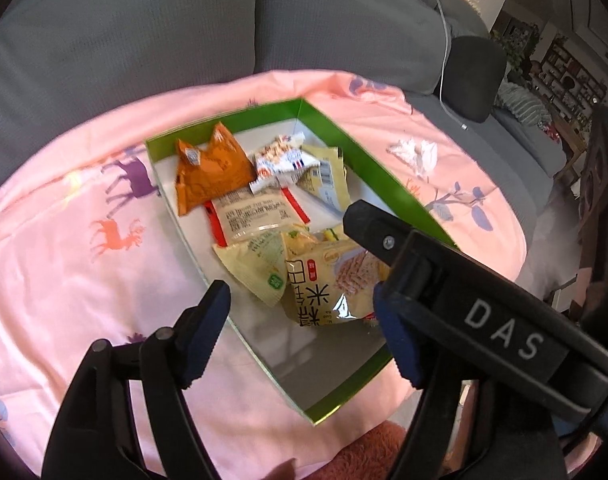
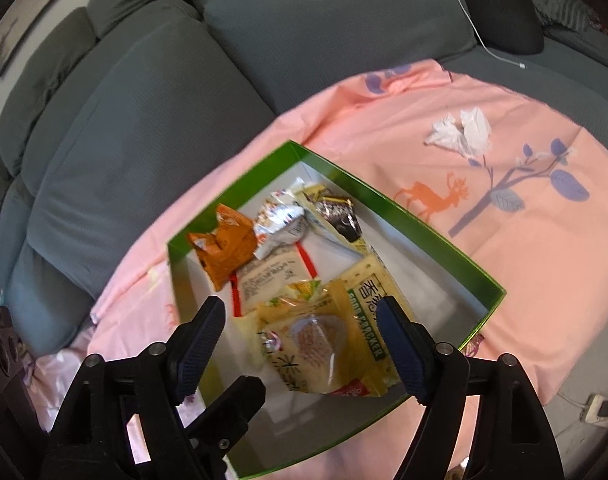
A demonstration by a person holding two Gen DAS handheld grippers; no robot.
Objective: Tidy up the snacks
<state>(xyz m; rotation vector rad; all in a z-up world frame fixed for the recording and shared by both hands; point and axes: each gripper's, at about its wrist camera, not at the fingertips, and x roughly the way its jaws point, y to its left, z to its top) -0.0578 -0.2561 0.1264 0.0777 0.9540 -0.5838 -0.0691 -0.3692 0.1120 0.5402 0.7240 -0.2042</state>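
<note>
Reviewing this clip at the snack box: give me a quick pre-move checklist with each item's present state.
1. Left gripper free of load: ok, fingers apart, nothing pinched.
2. Right gripper free of load: ok, fingers apart above the yellow packet, not pressing it.
3. Snacks inside the green box: ok, orange packet, white packet and the yellow ones all lie within its walls.
4. Room left in the box: ok, bare floor at the near end.
5. Stray items on the pink cloth: not ok, a crumpled white tissue lies outside the box.
6. Grippers apart from each other: cannot tell; they crowd over the same corner.
</note>
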